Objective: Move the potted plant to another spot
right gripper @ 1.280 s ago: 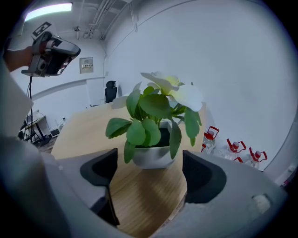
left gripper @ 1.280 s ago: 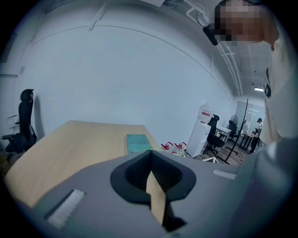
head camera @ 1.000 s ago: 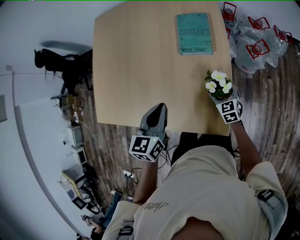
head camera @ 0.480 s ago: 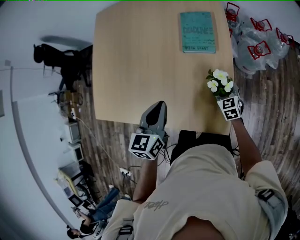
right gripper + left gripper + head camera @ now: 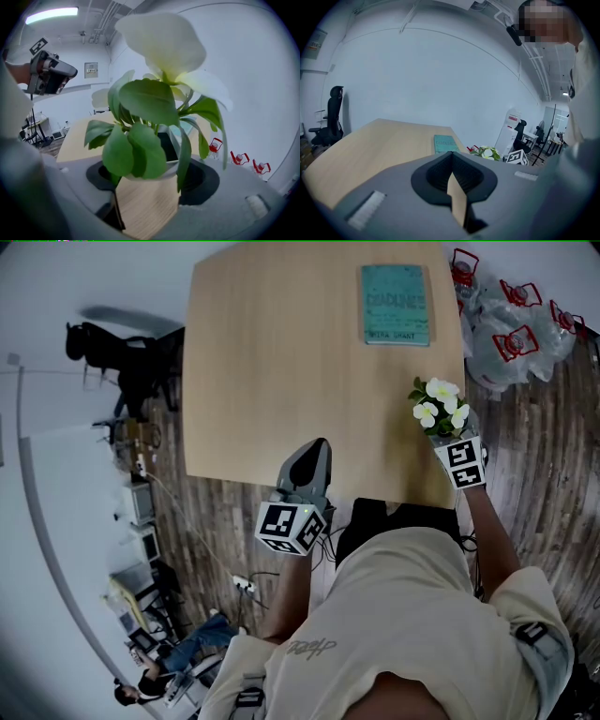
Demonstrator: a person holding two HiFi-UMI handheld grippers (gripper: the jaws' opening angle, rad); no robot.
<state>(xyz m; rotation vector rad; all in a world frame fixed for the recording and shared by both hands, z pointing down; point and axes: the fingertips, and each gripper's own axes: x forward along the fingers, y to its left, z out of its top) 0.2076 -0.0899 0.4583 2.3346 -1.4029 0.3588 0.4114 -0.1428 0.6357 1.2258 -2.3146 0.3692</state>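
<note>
Potted plant (image 5: 439, 409), barely shifted at the table (image 5: 281, 352) edge, is clamped by the right gripper (image 5: 450, 440). Left gripper (image 5: 316, 449) stays closed, empty

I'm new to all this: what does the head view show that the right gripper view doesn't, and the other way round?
Only the head view: the whole table from above and a black chair beside it. Only the right gripper view: the right gripper closed on the pot's sides, and a ceiling light. Both: the potted plant with white flowers, the left gripper, and red-topped bottles on the floor.
</note>
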